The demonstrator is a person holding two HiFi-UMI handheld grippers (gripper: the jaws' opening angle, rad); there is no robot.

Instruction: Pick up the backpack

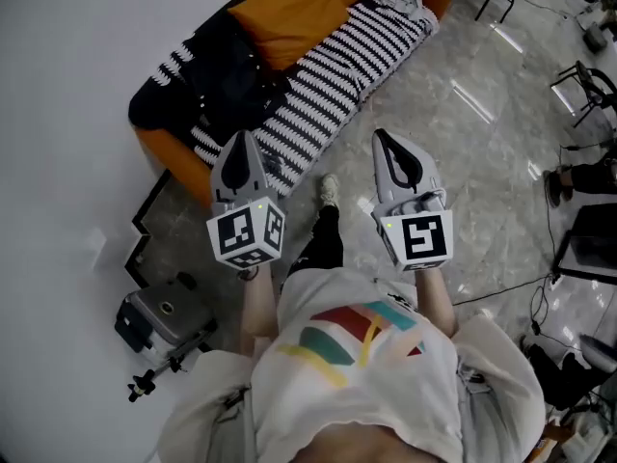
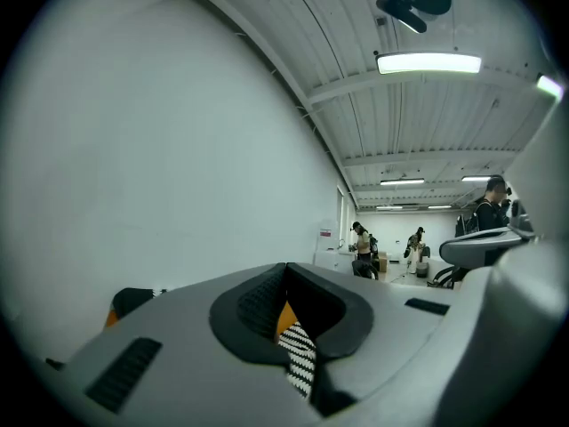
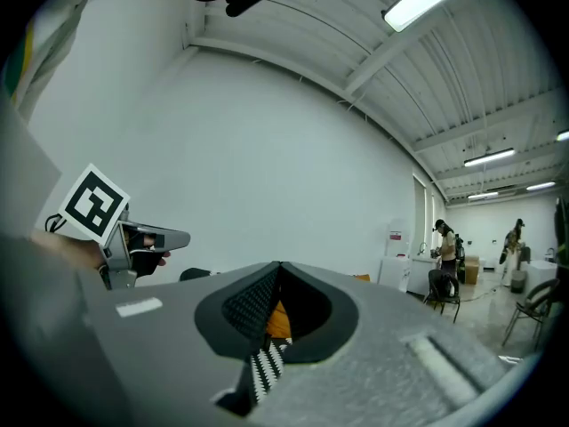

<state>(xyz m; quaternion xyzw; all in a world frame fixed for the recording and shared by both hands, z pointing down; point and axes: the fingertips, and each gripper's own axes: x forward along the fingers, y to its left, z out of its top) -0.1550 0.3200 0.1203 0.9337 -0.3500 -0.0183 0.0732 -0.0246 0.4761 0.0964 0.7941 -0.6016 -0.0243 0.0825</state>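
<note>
Nearest is the person's white shirt (image 1: 357, 374), and just beyond it both hands hold the grippers out in front, side by side. The left gripper (image 1: 244, 143) has its jaws closed together and holds nothing. The right gripper (image 1: 384, 141) is the same, closed and empty. I judge that they are shut because there is nothing to grasp yet; they will have to open before any grip. Both point level toward the sofa (image 1: 337, 75). In each gripper view only a bit of striped cover and orange shows past the closed jaws, so the aim is already on it.

On the floor to the left, near the wall, stands a grey case (image 1: 159, 316). It is not part of the task. One foot (image 1: 330, 189) shows between the two grippers, close to the sofa's edge, so the person stands in front of the sofa.

The backpack (image 1: 227, 75) is further off. It is black and lies on the striped cover at the sofa's left end, touching the orange cushion (image 1: 294, 13). Both grippers are apart from it, and the left one is the closer. The backpack looks soft and slumped, so a strap or top handle seems the best place to pinch, but I cannot make one out from here. The task seems to be at its beginning.
</note>
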